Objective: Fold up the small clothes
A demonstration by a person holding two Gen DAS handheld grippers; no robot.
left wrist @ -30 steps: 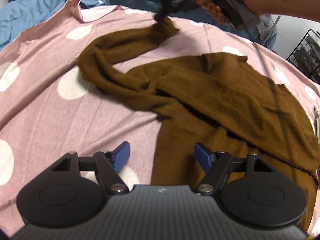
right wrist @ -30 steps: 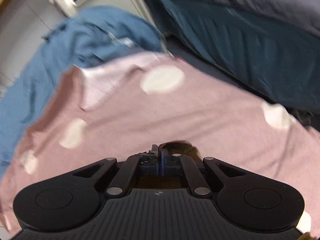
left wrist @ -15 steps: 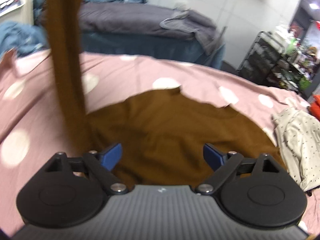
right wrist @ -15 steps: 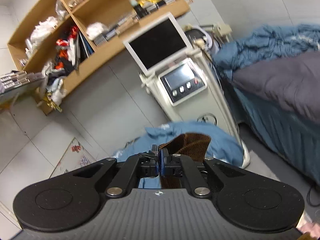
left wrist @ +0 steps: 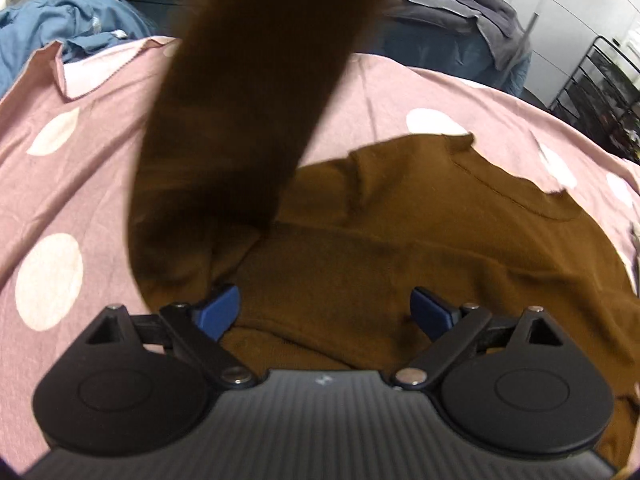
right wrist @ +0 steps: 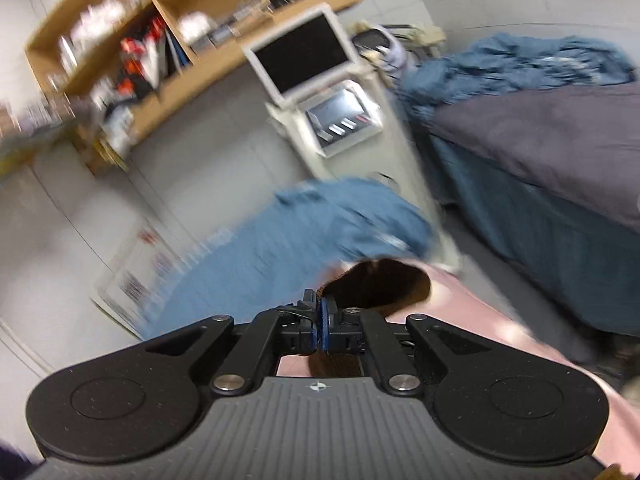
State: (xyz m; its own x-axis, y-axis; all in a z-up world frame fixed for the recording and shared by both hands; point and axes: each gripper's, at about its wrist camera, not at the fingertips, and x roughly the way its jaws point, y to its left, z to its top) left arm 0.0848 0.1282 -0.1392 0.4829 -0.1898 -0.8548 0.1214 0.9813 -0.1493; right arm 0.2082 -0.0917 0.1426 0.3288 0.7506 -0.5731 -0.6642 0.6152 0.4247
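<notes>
In the left wrist view, the brown sweater (left wrist: 420, 248) lies spread on the pink dotted sheet (left wrist: 68, 152) of the bed, its body filling the centre and right. One sleeve (left wrist: 248, 92) rises from the near left of the garment and runs up out of the top of the picture as a taut, blurred band; a second ago it lay curled flat on the sheet at the far left. The left gripper (left wrist: 325, 307) hovers over the near part of the body, and its fingers (left wrist: 221, 304) have just been opening to a wide gap. Cloth lies below them; nothing is pinched between them.

In the right wrist view, the right gripper (right wrist: 320, 322) has its fingers fully closed on the sleeve end (right wrist: 380, 282), which bulges past the tips. The camera now faces a shelf (right wrist: 132, 40) and a screen cart (right wrist: 320, 76) instead of the sheet, so this hand has lifted.

Judgement: the sleeve is raised and ready to be carried across the body for the first fold. The left gripper is placed to pin the body while that happens.
</notes>
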